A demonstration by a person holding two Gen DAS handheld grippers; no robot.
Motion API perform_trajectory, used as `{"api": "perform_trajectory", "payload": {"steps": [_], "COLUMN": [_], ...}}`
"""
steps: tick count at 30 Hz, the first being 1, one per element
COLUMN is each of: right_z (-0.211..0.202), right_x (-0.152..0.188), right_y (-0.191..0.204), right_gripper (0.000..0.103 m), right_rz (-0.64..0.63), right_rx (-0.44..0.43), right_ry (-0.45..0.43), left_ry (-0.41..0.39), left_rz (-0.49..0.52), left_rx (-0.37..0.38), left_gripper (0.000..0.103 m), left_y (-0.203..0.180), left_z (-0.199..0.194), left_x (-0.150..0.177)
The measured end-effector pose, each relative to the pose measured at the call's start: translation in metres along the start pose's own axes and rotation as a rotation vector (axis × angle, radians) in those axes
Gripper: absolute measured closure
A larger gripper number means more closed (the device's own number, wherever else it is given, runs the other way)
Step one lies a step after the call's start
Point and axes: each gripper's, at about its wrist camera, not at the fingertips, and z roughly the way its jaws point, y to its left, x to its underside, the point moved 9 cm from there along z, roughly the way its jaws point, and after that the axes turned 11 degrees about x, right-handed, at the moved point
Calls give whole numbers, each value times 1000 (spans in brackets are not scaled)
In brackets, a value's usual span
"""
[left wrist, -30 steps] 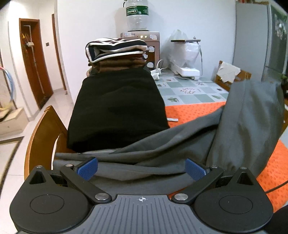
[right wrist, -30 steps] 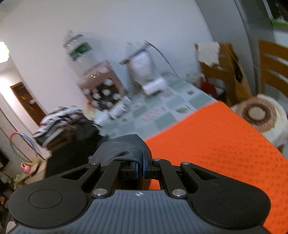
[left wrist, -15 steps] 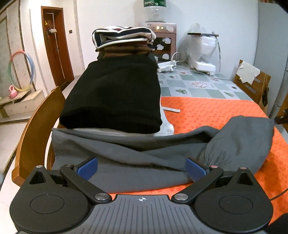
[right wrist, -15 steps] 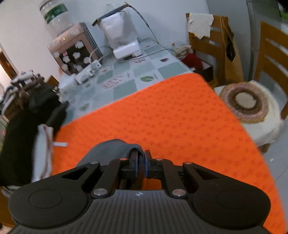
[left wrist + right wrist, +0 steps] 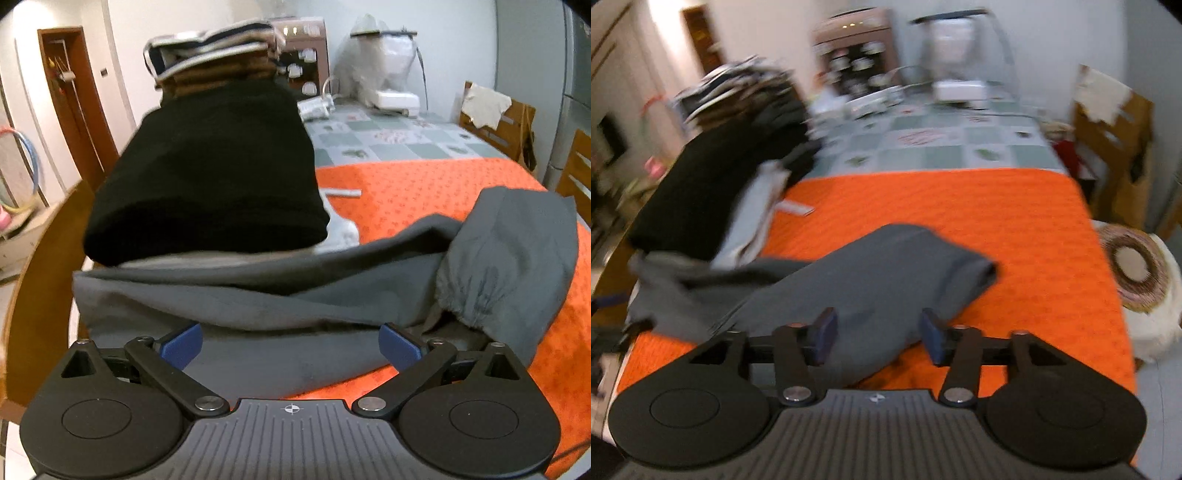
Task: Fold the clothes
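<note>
Left tool point(image 5: 290, 345): wide apart, holding nothing, just above the near edge of the soft grey cloth garment point(image 5: 332, 295).
Right tool point(image 5: 877, 336): wide apart, holding nothing, over the grey garment's folded end.
Grey garment: lies crumpled on the orange cloth-covered desk point(image 5: 406, 184), near side.
Black folded pile point(image 5: 207, 177): far left, partly on the grey garment.

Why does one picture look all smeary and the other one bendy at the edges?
Right wrist view: motion blur smears the clothes pile and far shelves, though the grey garment and open right gripper stay fairly sharp. Left wrist view: mostly sharp, but the fisheye lens curves the doorway, with dark corners.
</note>
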Motion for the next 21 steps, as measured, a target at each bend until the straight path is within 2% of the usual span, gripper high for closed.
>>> {"api": "perform_trajectory", "payload": {"steps": [3, 5, 7, 10, 13, 17, 21], "right_z": [4, 12, 20, 31, 41, 49, 53], "right_x": [13, 23, 29, 36, 40, 40, 37], "right_y": [35, 49, 55, 60, 59, 46, 32], "right_gripper": [26, 24, 21, 18, 17, 15, 14], "right_rz": [-28, -2, 47, 120, 187, 322, 468], "right_rx": [-53, -66, -52, -18, 37, 95, 107], "right_ry": [37, 78, 100, 126, 140, 140, 133], "left_ry": [5, -1, -9, -24, -28, -29, -19], "left_rz": [-17, -23, -30, -106, -213, -435, -653], "left_rx": [-8, -25, -45, -82, -101, -84, -67], "left_gripper": [2, 2, 2, 2, 2, 2, 2], "left_y": [9, 14, 20, 37, 53, 72, 86], "left_z": [12, 19, 25, 33, 38, 43, 54], "left_x": [0, -2, -5, -11, -16, -20, -20]}}
